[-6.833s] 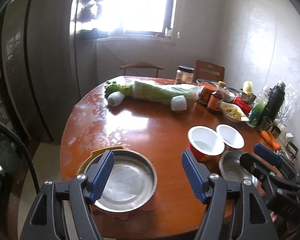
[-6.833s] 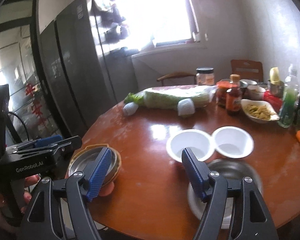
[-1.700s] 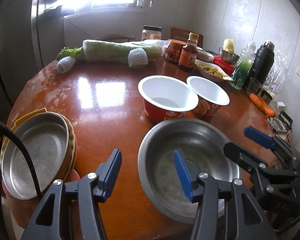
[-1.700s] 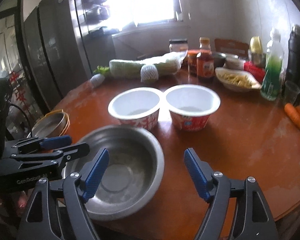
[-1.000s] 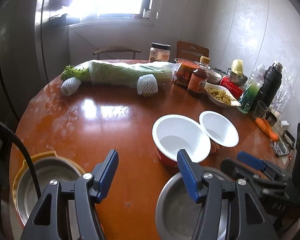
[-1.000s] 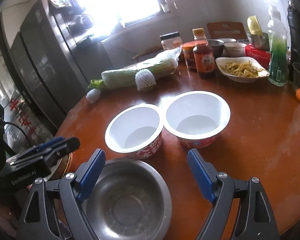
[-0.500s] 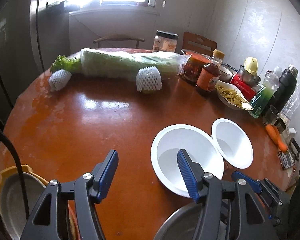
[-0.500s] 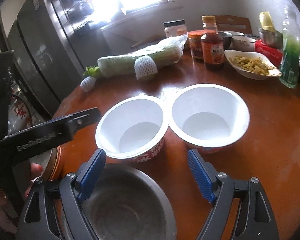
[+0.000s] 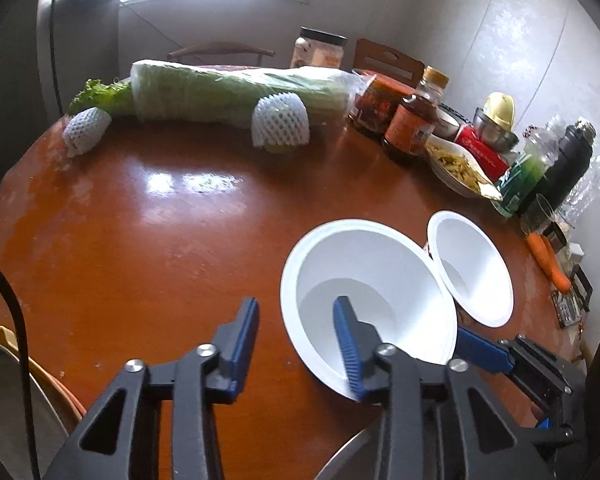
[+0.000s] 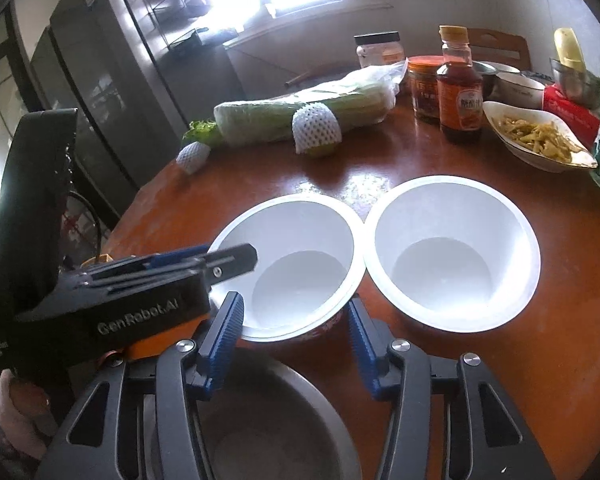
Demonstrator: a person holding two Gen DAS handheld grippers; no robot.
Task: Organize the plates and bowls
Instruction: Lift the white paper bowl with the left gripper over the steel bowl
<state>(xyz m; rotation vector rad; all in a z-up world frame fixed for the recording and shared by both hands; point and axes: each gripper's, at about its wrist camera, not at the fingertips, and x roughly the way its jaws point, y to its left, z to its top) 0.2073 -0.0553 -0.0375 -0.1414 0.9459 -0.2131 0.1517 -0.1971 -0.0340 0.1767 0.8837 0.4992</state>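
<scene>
Two white paper bowls stand side by side on the round wooden table. My left gripper (image 9: pixel 298 344) is open, straddling the left rim of the near bowl (image 9: pixel 364 272), one finger inside it, one outside. It shows in the right wrist view (image 10: pixel 228 262) at that bowl (image 10: pixel 296 256). My right gripper (image 10: pixel 296 344) is open and empty, just before the same bowl, above a steel bowl (image 10: pixel 268 424). The second white bowl (image 10: pixel 452 252) sits to the right (image 9: pixel 470 264). A steel plate stack (image 9: pixel 8 412) lies at the table's left edge.
A long wrapped cabbage (image 9: pixel 236 96) and two foam-netted fruits (image 9: pixel 280 124) lie at the back. Sauce jars and bottles (image 10: pixel 460 92), a dish of food (image 10: pixel 536 136), a green bottle, a black flask (image 9: pixel 568 168) and carrots (image 9: pixel 548 256) crowd the right side.
Both grippers have moved forward to the near white bowl. My left gripper has narrowed around its rim. The steel bowl now lies under my right gripper.
</scene>
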